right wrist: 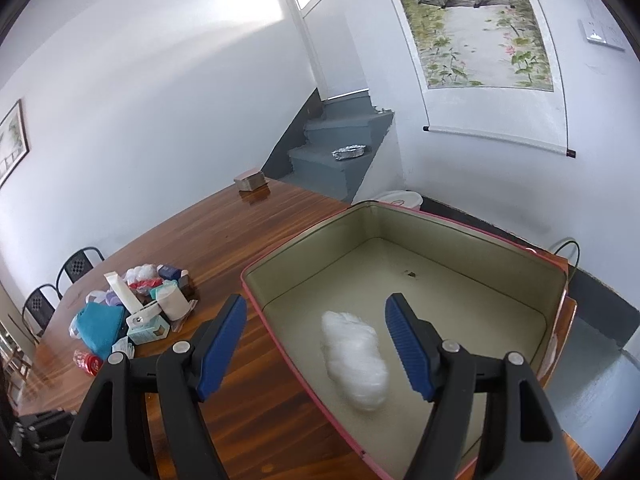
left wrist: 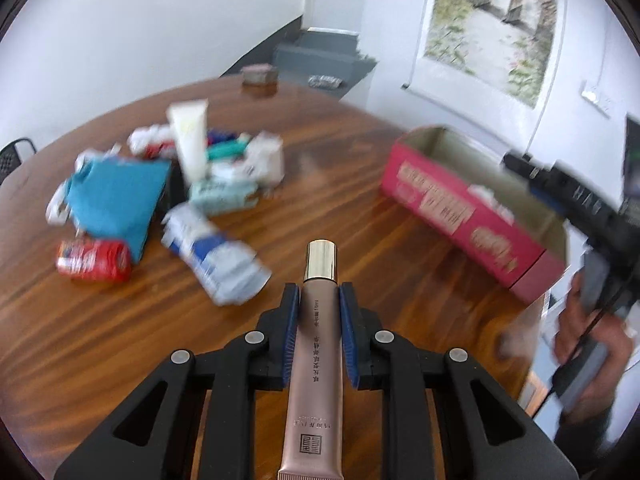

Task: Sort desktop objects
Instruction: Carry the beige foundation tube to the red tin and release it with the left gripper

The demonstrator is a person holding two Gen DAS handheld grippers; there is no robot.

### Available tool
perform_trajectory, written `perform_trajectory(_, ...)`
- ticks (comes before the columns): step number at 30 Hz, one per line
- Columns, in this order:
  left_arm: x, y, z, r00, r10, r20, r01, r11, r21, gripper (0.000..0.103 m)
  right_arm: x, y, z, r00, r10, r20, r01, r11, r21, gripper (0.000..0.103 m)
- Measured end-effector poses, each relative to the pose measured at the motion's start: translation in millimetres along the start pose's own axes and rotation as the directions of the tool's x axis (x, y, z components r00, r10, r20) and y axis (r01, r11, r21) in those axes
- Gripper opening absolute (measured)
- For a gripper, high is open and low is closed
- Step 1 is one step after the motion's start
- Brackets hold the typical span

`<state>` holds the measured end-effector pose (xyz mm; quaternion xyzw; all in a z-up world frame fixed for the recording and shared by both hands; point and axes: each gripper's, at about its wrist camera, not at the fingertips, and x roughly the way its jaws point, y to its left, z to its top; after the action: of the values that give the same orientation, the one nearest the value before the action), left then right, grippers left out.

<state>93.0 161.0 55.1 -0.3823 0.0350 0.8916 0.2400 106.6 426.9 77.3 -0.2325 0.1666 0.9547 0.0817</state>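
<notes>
Wood table (right wrist: 248, 240) carries pink tin box (right wrist: 460, 248), open, w/ soft white wad (right wrist: 356, 360) lying inside; right gripper (right wrist: 316, 344) released above it, pads clear. Rose-gold cosmetic tube (left wrist: 318, 344) clenched mid-body in left gripper (left wrist: 319, 336): light, squashy, smooth; grip near stiff cap end, judged safest.
</notes>
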Motion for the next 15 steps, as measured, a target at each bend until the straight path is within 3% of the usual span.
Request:
perform_trajectory(8, -0.4, -59.0, 57.2, 0.986, -0.134, 0.095, 0.125, 0.987, 0.100, 0.022, -7.3, -20.4, 0.5, 0.999, -0.031, 0.024, 0.030, 0.999, 0.029, 0.076)
perform_trajectory(15, 28.6, -97.6, 99.3, 0.967, -0.233, 0.099, 0.220, 0.967, 0.131, 0.022, -15.3, -49.3, 4.7, 0.996, -0.068, 0.053, 0.063, 0.994, 0.089, 0.076)
